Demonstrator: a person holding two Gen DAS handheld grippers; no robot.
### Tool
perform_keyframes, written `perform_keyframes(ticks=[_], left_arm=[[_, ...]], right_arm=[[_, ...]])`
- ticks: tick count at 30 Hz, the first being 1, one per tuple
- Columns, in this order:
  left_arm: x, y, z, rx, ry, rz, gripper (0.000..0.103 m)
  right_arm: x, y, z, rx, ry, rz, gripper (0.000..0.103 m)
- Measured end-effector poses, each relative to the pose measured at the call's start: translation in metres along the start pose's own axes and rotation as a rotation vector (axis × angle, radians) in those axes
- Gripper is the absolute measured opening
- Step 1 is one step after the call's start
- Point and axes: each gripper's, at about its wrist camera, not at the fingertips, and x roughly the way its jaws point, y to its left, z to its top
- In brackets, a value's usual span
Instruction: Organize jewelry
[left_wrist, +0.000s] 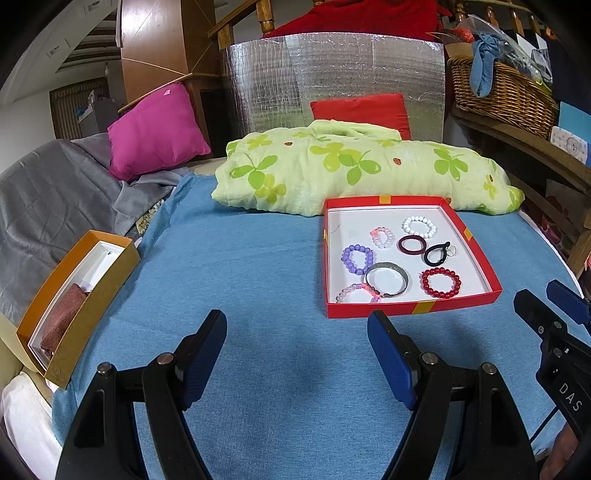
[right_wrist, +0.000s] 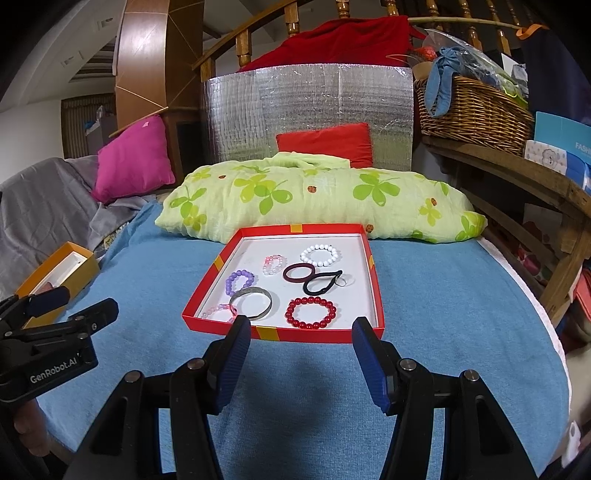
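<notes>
Blue cloth (left_wrist: 258, 258) covered the bed, bare between both tools and the red tray (left_wrist: 476, 236). The tray sat right of centre in the left wrist view, holding white (left_wrist: 419, 226), purple (left_wrist: 356, 259) and red (left_wrist: 440, 282) bead bracelets, a metal bangle (left_wrist: 388, 282) and dark hair ties (left_wrist: 412, 245). A green clover-print quilt (left_wrist: 351, 166) lay bunched just behind it, touching its far rim. An orange box (left_wrist: 79, 295) sat at the cloth's left edge. The left tool (left_wrist: 297, 356) stood wide and empty; the right tool (right_wrist: 301, 363) stood moderately wide and empty, its tips just short of the tray's near rim. A wicker basket (right_wrist: 476, 110) stood upper right.
</notes>
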Motion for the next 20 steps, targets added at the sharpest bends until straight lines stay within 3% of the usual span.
perform_keyframes(ticks=[20], left_arm=[[-0.0033, -0.0017, -0.0015, 0.017, -0.022, 0.005, 0.079]], right_arm=[[0.0001, -0.0013, -0.0029, -0.005, -0.001, -0.01, 0.061]])
